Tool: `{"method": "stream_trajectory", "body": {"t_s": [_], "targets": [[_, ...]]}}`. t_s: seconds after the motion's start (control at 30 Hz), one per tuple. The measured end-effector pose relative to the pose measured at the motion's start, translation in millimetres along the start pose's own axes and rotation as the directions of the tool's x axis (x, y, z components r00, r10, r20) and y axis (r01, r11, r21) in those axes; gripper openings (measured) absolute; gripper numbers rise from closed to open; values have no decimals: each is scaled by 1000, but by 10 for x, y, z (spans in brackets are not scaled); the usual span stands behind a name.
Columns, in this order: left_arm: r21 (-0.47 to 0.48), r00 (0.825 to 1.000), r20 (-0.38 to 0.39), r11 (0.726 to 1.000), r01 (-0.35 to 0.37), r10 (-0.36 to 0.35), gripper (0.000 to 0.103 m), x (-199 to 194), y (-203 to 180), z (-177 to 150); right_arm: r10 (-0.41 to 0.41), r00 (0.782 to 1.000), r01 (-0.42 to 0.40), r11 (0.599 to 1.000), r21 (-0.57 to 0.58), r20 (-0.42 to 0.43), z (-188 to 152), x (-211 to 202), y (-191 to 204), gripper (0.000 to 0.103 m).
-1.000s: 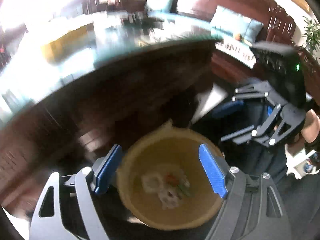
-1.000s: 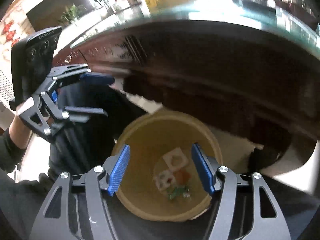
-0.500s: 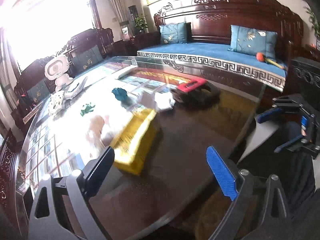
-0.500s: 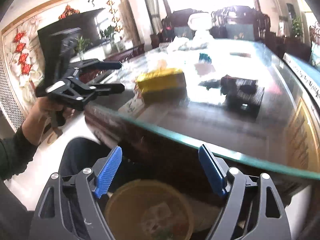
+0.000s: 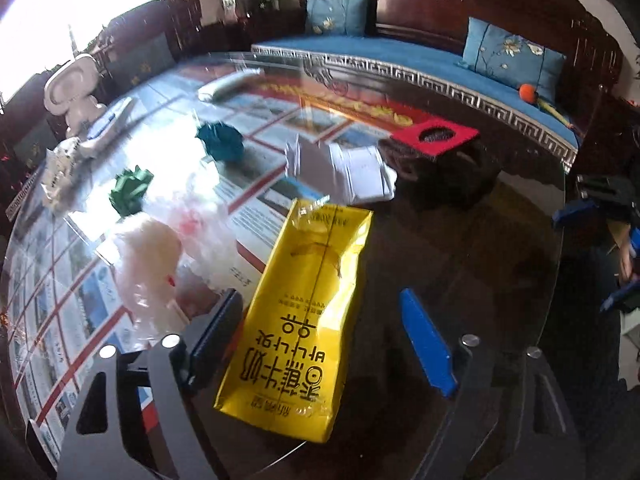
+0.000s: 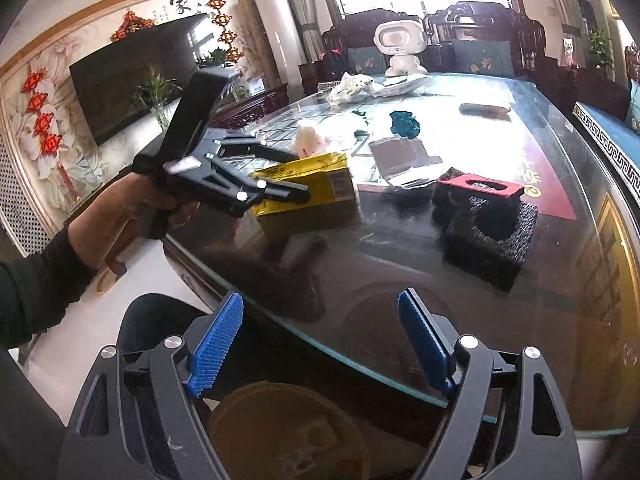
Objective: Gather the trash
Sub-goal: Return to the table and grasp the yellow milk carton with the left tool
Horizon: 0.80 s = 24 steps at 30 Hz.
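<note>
A yellow foil packet [image 5: 308,312] lies flat on the glass table [image 5: 460,240]. My left gripper [image 5: 320,300] hovers over the packet's near half, its jaws closing. The packet sits between them; the left pad is near its edge and the right pad stands clear. The right wrist view shows the left gripper [image 6: 298,174] above the yellow packet [image 6: 316,184]. My right gripper [image 6: 320,300] is open and empty at the table's near edge, over the tan bin [image 6: 280,432] on the floor. Clear plastic wrap [image 5: 156,256], green paper [image 5: 130,190] and teal paper [image 5: 222,142] lie further out.
A black foam block with a red top [image 6: 484,216] stands right of the packet, with white and grey papers [image 5: 348,168] behind it. A white toy robot [image 6: 400,46] stands at the table's far end. A blue-cushioned sofa [image 5: 400,56] runs along the far side.
Both grippers rose from over the bin to table height. The left one swung out over the table and came down above the yellow packet. The right one's jaws widened.
</note>
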<state>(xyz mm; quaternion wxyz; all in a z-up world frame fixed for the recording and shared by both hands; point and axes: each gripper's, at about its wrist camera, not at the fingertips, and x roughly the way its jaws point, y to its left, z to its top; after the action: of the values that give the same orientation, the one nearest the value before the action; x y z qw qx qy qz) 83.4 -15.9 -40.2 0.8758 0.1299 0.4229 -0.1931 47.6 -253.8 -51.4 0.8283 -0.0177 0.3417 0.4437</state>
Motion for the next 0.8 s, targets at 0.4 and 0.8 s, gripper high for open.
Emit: {"method": "stream_trajectory", "body": {"t_s": [0.4, 0.8], "targets": [[-26, 999, 13, 999, 43, -43, 48, 23, -82, -49, -106, 994, 105, 994, 40, 13, 392, -6, -471, 76], [12, 997, 45, 998, 59, -59, 48, -130, -229, -69, -31, 1000, 31, 927, 374, -7, 508, 163, -1192, 51]]}}
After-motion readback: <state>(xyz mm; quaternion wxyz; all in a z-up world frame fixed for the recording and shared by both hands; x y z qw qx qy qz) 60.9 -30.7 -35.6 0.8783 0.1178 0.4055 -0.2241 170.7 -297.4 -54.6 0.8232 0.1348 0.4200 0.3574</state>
